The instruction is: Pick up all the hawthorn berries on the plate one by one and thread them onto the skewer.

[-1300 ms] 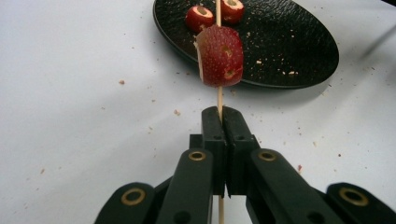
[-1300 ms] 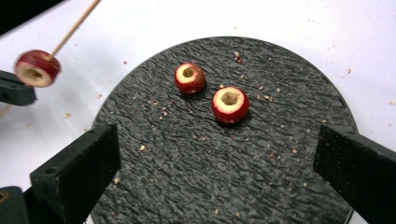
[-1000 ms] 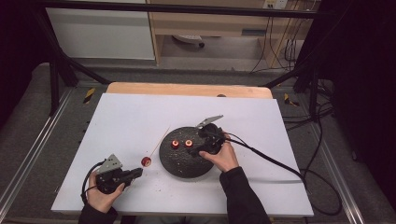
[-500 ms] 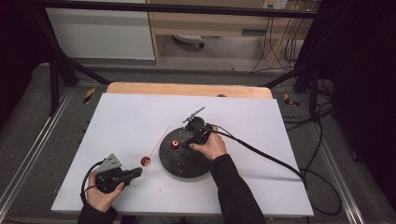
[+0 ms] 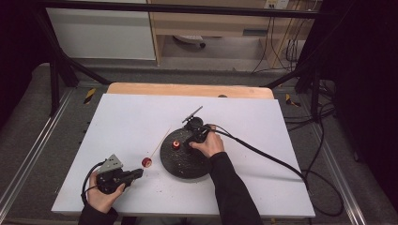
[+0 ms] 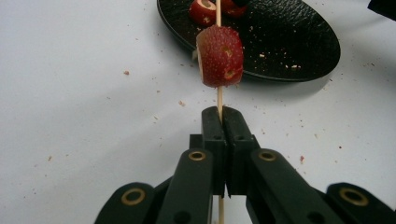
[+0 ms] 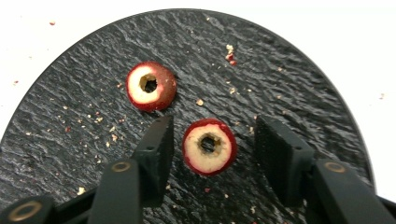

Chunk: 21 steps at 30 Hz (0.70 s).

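White tabletop (image 5: 117, 122) lies at the centre of the high view, with a round black plate (image 5: 180, 164) a little below the middle. At lower left, the left gripper (image 6: 219, 112) is closed on a thin wooden skewer (image 6: 218, 99) that carries one strawberry piece (image 6: 220, 56). Over the plate, the right gripper (image 7: 212, 140) has just been closing; its jaws stand on both sides of a second strawberry piece (image 7: 208, 145) without touching it. Another piece (image 7: 150, 86) lies at the upper left of the plate.

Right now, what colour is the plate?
Black, slate-like texture on the plate; clearest in the right gripper view.
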Motion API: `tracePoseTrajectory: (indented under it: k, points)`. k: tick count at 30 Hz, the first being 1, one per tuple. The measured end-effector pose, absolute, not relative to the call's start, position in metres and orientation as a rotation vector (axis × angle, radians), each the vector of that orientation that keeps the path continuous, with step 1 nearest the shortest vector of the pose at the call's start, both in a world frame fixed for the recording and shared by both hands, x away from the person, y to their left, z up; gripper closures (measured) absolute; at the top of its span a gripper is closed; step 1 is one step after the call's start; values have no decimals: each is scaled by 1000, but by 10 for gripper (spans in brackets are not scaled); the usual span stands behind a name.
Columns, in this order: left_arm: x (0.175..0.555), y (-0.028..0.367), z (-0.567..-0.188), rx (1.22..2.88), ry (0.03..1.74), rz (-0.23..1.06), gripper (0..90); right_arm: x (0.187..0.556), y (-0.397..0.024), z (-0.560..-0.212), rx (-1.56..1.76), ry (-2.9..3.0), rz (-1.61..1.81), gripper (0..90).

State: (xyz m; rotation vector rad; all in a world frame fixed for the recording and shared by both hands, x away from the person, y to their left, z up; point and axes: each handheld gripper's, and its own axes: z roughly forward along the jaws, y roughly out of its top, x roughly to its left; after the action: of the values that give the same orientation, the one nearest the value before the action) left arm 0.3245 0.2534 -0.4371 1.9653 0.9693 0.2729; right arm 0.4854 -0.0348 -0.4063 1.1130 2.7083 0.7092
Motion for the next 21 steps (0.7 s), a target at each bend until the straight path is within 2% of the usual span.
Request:
tracePoseTrajectory:
  k: [9, 21]
  points:
    - [324, 253, -437, 1965, 972, 270, 884, 488, -35, -409, 1175, 2745, 684, 592]
    - [325, 253, -437, 1967, 969, 273, 884, 490, -35, -410, 1228, 2754, 671, 606]
